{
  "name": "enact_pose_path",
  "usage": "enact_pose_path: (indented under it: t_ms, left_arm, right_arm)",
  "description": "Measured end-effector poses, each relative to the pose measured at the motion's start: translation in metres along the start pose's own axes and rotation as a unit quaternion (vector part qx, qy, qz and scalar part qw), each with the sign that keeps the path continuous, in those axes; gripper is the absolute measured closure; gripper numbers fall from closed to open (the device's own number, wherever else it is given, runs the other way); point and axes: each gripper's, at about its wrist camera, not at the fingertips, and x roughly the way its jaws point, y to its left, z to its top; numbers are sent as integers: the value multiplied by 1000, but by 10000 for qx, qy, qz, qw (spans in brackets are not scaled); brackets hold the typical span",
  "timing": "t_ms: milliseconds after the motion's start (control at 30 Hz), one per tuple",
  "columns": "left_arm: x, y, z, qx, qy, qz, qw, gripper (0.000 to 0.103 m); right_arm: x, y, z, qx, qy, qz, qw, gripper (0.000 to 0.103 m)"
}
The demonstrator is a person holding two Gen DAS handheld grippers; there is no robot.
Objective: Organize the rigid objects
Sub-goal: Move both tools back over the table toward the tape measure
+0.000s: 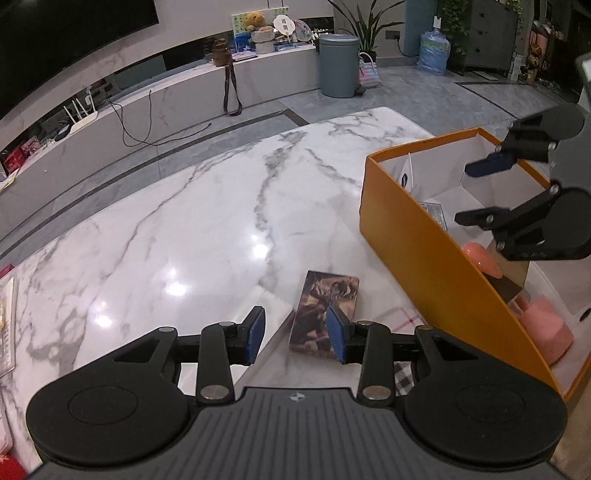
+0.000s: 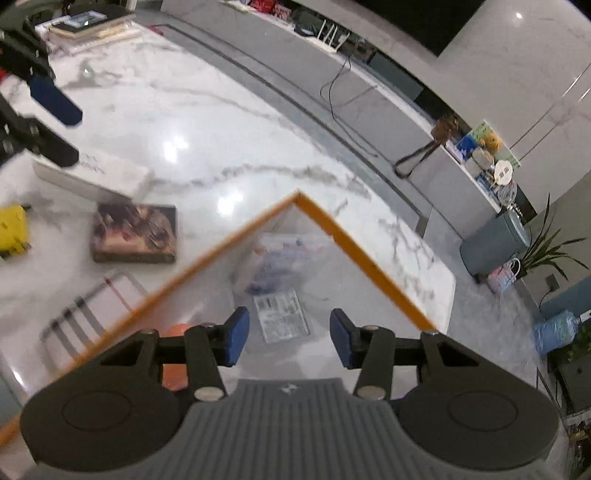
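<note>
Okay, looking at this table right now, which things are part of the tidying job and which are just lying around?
Part of the job:
orange box
picture box
white box
yellow object
pink items

Just lying about:
grey bin
potted plant
router
teddy bear

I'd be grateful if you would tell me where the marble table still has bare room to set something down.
The widest free patch of the marble table runs from the orange box toward the far edge. It is crowded near the left gripper: the picture box, a white flat box and a yellow object lie close together. Items already lie inside the orange box.
</note>
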Motion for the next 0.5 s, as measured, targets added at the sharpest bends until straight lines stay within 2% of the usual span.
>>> enact_pose_path:
  t_ms: [133,267,433,500]
  left_arm:
    - [-11,7,-11,38,-68,15,10000,59]
    - [-8,17,-25,68,25,51,10000,59]
    - [-3,25,-43,101,366,-106,9992,59]
    - [1,30,-50,-140,575,-200,9980,59]
  right_arm:
    - [-29,16,17,-64,-302,195,9993,55]
    - [-51,46,34,-231,-528,566,9967,55]
    - [-52,95,49,-497,-374,974,9933,55]
    - [-46,113,51,-588,-178,1033,9927,54]
